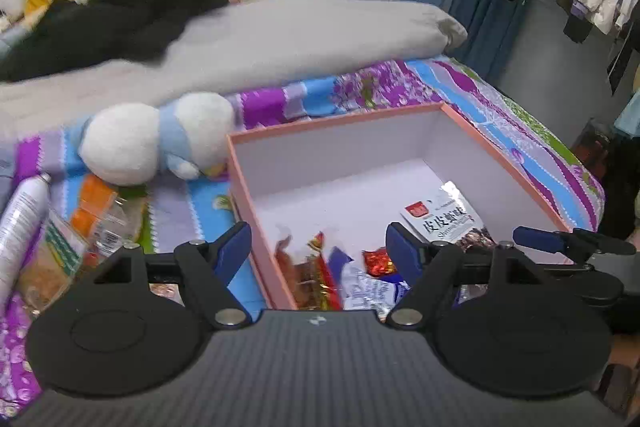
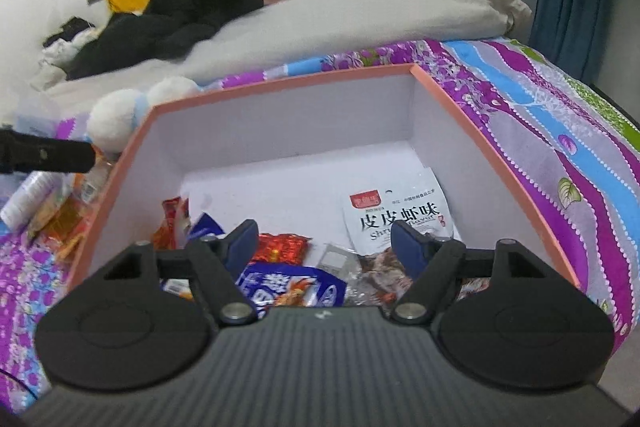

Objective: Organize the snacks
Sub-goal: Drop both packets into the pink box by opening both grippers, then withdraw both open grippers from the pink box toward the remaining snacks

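Pink-rimmed cardboard box [image 2: 472, 123] with white inner walls sits open on a purple and blue flowered bedsheet [image 2: 560, 131], and most of the snacks lie inside it. A white shrimp-flavour packet [image 2: 394, 215] rests flat on the box floor toward its right wall; a red foil packet [image 2: 282, 247] and a blue-and-white packet [image 2: 292, 287] lie at the near end.

The right gripper [image 2: 324, 243] hovers level over the near edge of the box, pointing along its length, jaws spread wide with nothing between the blue pads. The left gripper [image 1: 318, 247] is held over the box's near left corner, its left finger outside the wall and its right finger above the contents; its jaws are also wide apart and empty. In the left view the right gripper's tip shows at the far right edge.

More snack packets [image 1: 60, 259] lie on the sheet left of the box, beside a white spray can [image 1: 20, 223]. A white and blue plush toy [image 1: 156, 139] lies just behind them, touching the box's far left corner.
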Demonstrator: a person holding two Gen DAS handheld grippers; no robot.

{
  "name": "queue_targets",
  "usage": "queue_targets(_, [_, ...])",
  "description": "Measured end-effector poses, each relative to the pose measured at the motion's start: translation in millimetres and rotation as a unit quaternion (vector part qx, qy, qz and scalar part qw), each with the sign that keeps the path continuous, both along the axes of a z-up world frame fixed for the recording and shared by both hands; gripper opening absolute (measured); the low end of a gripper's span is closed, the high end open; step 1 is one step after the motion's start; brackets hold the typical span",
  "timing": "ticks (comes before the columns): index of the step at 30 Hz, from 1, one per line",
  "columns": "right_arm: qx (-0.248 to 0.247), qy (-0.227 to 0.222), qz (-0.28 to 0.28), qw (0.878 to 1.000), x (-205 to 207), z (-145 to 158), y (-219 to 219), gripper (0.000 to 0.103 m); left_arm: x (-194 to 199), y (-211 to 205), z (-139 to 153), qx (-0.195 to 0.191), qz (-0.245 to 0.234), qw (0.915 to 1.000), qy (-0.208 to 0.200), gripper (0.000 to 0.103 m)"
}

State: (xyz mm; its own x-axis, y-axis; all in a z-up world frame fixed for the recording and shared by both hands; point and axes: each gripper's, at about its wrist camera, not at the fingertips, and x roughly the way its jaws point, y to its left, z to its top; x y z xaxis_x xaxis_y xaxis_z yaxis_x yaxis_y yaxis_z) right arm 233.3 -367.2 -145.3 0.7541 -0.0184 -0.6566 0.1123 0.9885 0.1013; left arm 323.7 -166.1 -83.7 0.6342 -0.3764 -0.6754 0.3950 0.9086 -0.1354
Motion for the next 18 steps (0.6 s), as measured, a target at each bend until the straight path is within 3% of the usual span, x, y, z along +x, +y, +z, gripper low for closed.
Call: queue_targets(18, [0.02,-0.094,0.067,0.993,-49.0,39.6,68.2,0.075,-79.9,76.5,22.5,-0.021,0.057,0.9961,-0.064,0.078])
